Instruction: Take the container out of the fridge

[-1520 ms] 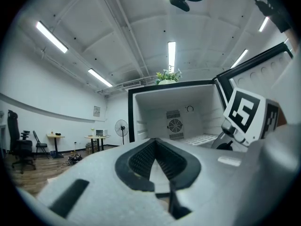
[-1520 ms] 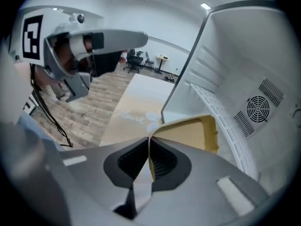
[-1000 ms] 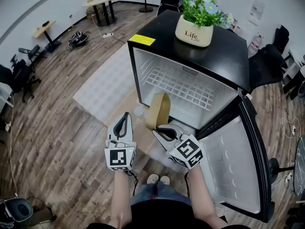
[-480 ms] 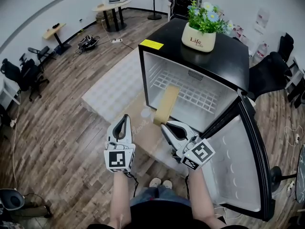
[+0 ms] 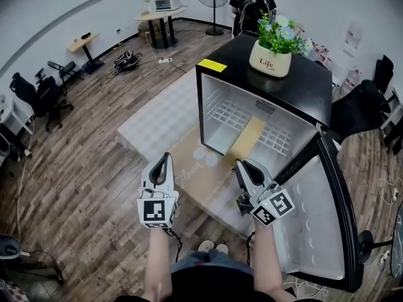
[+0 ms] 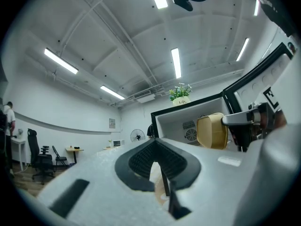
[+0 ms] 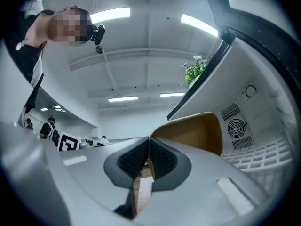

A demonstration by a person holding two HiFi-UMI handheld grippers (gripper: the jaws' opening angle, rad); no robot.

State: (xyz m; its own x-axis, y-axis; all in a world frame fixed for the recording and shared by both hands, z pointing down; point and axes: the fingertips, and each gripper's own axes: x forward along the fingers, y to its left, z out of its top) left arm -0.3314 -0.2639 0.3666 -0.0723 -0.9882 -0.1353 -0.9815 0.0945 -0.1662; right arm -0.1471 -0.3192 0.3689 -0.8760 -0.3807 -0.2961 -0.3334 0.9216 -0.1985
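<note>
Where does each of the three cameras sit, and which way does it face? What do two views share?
Head view: on the person's head, facing steeply down at the open fridge; shows left gripper, right gripper and both forearms.
Left gripper view: on the left gripper, facing along its shut fingers toward the fridge; shows the right gripper.
Right gripper view: on the right gripper, facing into the fridge; its fingers are shut on the container's edge.
Shared: all three show the container.

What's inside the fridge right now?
A white wire shelf and a vent on the back wall. The tan container, pinched in the right gripper, covers part of the shelf, so anything behind it can't be seen.
</note>
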